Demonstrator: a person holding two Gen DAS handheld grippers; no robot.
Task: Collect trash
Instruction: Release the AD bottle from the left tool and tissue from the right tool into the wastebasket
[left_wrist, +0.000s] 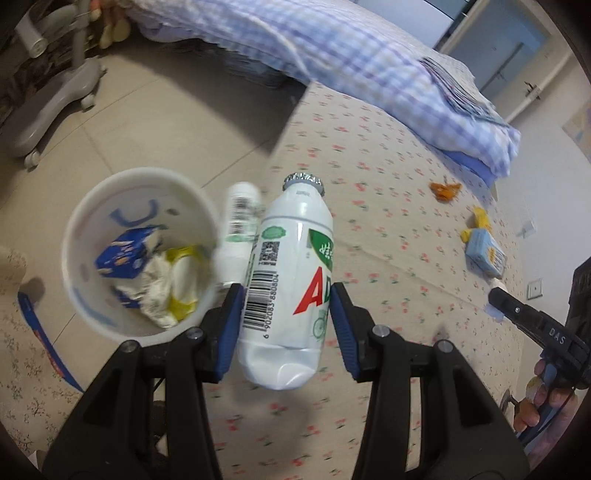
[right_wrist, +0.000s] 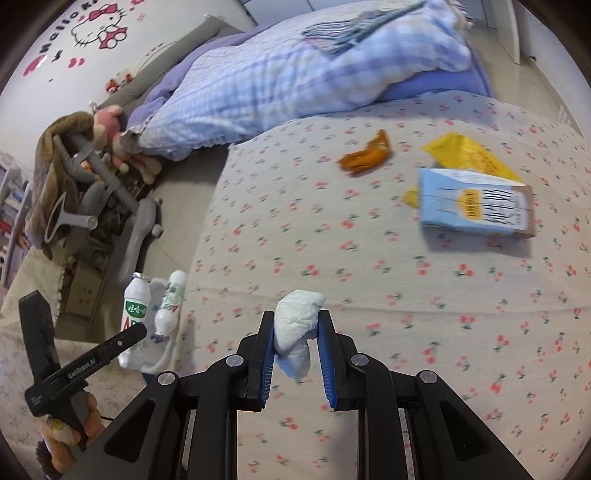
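Observation:
My left gripper (left_wrist: 286, 295) is shut on a white AD drink bottle (left_wrist: 288, 280) with a foil cap, held above the bed edge beside a white trash bin (left_wrist: 85, 229). The bin holds a blue wrapper, crumpled tissue and yellow packaging. A second small white bottle (left_wrist: 240, 229) is blurred in the air at the bin's rim. My right gripper (right_wrist: 295, 325) is shut on a crumpled white tissue (right_wrist: 297, 325) over the flowered bedsheet (right_wrist: 369, 277). The left gripper, both bottles (right_wrist: 136, 314) and the bin also show at the lower left of the right wrist view.
On the bed lie an orange wrapper (right_wrist: 365, 155), a yellow packet (right_wrist: 469, 153) and a light blue carton (right_wrist: 476, 203). A blue checked quilt (right_wrist: 295, 74) covers the far bed. A grey chair base (left_wrist: 48, 110) stands on the tiled floor.

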